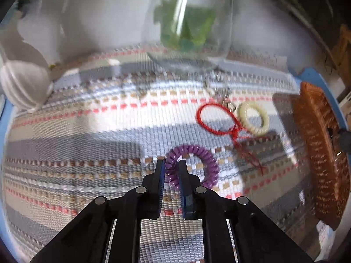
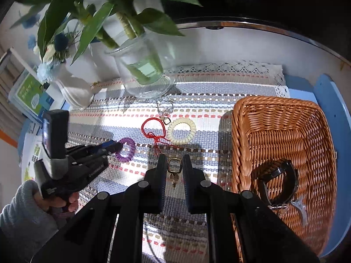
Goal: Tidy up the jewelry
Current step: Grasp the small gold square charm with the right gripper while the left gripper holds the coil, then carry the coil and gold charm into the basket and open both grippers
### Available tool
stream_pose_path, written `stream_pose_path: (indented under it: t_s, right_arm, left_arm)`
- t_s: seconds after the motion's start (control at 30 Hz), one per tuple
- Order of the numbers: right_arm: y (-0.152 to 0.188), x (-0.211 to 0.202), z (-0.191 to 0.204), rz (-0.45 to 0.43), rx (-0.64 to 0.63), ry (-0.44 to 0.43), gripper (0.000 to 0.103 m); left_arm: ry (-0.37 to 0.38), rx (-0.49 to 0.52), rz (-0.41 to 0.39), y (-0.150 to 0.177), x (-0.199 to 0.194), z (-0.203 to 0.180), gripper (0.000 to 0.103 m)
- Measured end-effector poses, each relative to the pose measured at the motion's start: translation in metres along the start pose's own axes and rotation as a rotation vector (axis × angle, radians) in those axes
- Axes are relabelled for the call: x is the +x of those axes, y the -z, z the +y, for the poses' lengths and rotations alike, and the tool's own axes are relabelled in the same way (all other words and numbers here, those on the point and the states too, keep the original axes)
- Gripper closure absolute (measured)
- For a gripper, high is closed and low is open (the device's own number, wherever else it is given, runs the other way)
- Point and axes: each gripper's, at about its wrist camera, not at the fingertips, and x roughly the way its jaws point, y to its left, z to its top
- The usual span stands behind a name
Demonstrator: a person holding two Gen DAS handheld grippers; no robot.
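A purple coil bracelet (image 1: 193, 164) lies on the striped woven mat (image 1: 87, 120). My left gripper (image 1: 171, 164) has its jaws narrowly apart around the coil's left side; it also shows in the right wrist view (image 2: 118, 146) at the purple coil (image 2: 127, 150). My right gripper (image 2: 174, 160) is open around a gold square earring (image 2: 174, 166) lying on the mat. A red cord bracelet (image 2: 153, 129), a cream coil bracelet (image 2: 181, 131) and a small silver piece (image 2: 165, 109) lie beyond. The wicker basket (image 2: 285, 118) at right holds a dark bangle (image 2: 277, 182).
A glass vase with green stems (image 2: 144, 70) stands at the mat's back edge, with a white vase (image 2: 74, 89) to its left. The basket's wall (image 1: 320, 153) stands at the right of the left wrist view. The blue table edge (image 2: 329, 100) runs at the right.
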Motion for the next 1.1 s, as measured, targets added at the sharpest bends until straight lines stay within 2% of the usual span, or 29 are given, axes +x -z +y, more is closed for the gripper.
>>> stream_pose_path:
  t_s: [0.07,0.13,0.27,0.43,0.53,0.6,0.8,0.93,1.1]
  right_arm:
    - [0.001,-0.001,-0.002,-0.005,0.008,-0.003,0.088]
    - [0.001,-0.001,-0.003,-0.007,0.013,0.0,0.087]
    - [0.002,-0.006,-0.007,-0.022,0.031,0.001,0.087]
    - [0.005,-0.022,-0.025,-0.061,0.092,0.001,0.087]
    - [0.014,-0.035,-0.044,-0.083,0.153,0.018,0.087]
    - [0.022,-0.041,-0.057,-0.092,0.198,0.026,0.087]
    - [0.049,-0.062,-0.102,-0.118,0.334,0.076,0.087]
    - [0.063,-0.075,-0.125,-0.143,0.387,0.107,0.087]
    - [0.076,-0.08,-0.146,-0.158,0.448,0.112,0.087]
  left_arm:
    - [-0.055,0.057,-0.042,0.002,0.001,-0.008,0.088]
    - [-0.073,0.065,-0.047,0.001,0.001,-0.013,0.092]
    - [0.018,-0.037,-0.073,-0.003,-0.008,-0.006,0.093]
    - [0.124,-0.007,-0.141,-0.016,-0.046,-0.02,0.093]
    - [0.201,0.009,-0.166,-0.025,-0.063,-0.042,0.093]
    - [0.256,0.051,-0.176,-0.03,-0.074,-0.063,0.093]
    - [0.344,0.222,-0.205,-0.038,-0.095,-0.138,0.093]
    - [0.358,0.336,-0.187,-0.037,-0.095,-0.184,0.093]
    - [0.364,0.398,-0.123,-0.032,-0.083,-0.218,0.093]
